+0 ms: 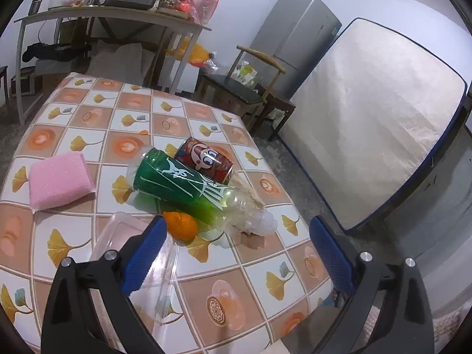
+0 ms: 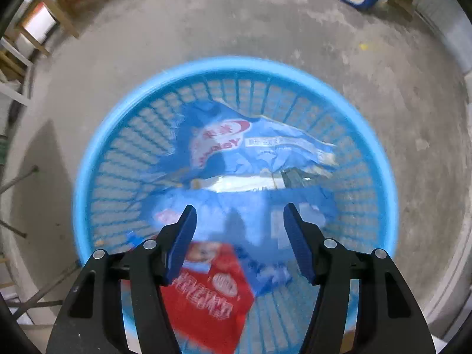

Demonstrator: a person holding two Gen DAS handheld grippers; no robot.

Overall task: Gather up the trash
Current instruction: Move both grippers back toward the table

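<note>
In the left wrist view a green-labelled plastic bottle (image 1: 180,188) lies on the tiled tablecloth, with a red cartoon can (image 1: 203,159) on its side behind it and an orange (image 1: 180,225) in front. My left gripper (image 1: 237,227) hangs open over the table's near corner, nothing between its fingers. In the right wrist view my right gripper (image 2: 239,215) points down, open and empty, above a blue slatted basket (image 2: 88,159). Inside the basket lie a blue wrapper (image 2: 236,147) and a red wrapper (image 2: 212,292), both blurred.
A pink sponge (image 1: 60,181) and a clear plastic box (image 1: 132,250) lie on the table (image 1: 236,280). Beyond it stand a chair (image 1: 244,88), a fridge (image 1: 295,38), a leaning mattress (image 1: 377,124) and a cluttered side table (image 1: 118,11). Concrete floor (image 2: 383,73) surrounds the basket.
</note>
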